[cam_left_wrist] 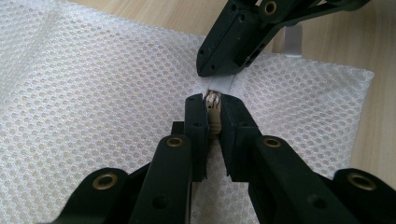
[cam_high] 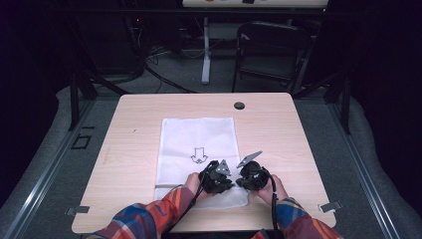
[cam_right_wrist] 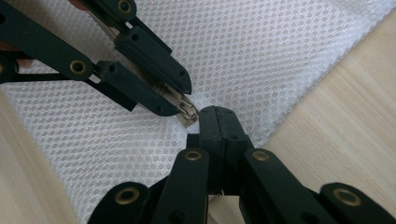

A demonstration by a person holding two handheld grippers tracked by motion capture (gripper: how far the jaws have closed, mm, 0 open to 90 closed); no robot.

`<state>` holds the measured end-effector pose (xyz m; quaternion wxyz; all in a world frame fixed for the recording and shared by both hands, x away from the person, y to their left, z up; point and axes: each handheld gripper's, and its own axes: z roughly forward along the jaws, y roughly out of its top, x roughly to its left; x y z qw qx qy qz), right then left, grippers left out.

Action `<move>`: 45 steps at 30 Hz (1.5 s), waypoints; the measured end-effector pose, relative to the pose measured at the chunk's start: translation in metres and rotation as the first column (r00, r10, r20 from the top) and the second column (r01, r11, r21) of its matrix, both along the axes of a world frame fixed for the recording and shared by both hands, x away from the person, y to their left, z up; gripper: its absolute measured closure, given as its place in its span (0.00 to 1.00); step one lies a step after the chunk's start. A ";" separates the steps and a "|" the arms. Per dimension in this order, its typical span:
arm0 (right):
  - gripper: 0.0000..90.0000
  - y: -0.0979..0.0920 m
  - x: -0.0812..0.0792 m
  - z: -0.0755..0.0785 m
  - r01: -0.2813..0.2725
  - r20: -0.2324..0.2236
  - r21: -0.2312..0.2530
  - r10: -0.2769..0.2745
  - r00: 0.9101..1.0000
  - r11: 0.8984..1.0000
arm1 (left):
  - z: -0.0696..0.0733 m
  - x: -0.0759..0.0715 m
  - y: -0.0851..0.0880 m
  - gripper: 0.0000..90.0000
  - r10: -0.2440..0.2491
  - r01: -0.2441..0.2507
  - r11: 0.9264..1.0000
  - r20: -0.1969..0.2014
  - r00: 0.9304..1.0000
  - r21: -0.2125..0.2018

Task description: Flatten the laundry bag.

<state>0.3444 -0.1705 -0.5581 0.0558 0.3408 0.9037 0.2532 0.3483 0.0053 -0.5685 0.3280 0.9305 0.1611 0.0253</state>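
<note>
**Both grippers pinched at the zip end of the mesh bag**

I'm looking down on a white mesh laundry bag (cam_high: 197, 149) lying flat on the wooden table (cam_high: 124, 149), long axis running away from me, an arrow print (cam_high: 199, 155) near its middle. Both tools sit at its near edge, nose to nose.

My left gripper (cam_left_wrist: 213, 109) is clamped on the zipper pull (cam_left_wrist: 214, 108) — I see the small pale metal tab squeezed between the pads, jaws nearly together. My right gripper (cam_right_wrist: 216, 122) has its jaws fully together, pinching the mesh and tape just beside the slider, right at the bag's near corner (cam_right_wrist: 261, 135).

What matters now: the zip line runs along that near edge, across in front of me, so the pull's free travel lies away from the right gripper, toward my left. The right one anchors; I judge the left is the one to draw.
</note>
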 end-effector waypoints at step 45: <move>1.00 0.001 -0.001 0.001 0.016 -0.001 -0.012 -0.016 1.000 1.000 | 0.006 0.006 0.026 0.90 0.017 -0.016 1.000 -0.058 0.998 0.014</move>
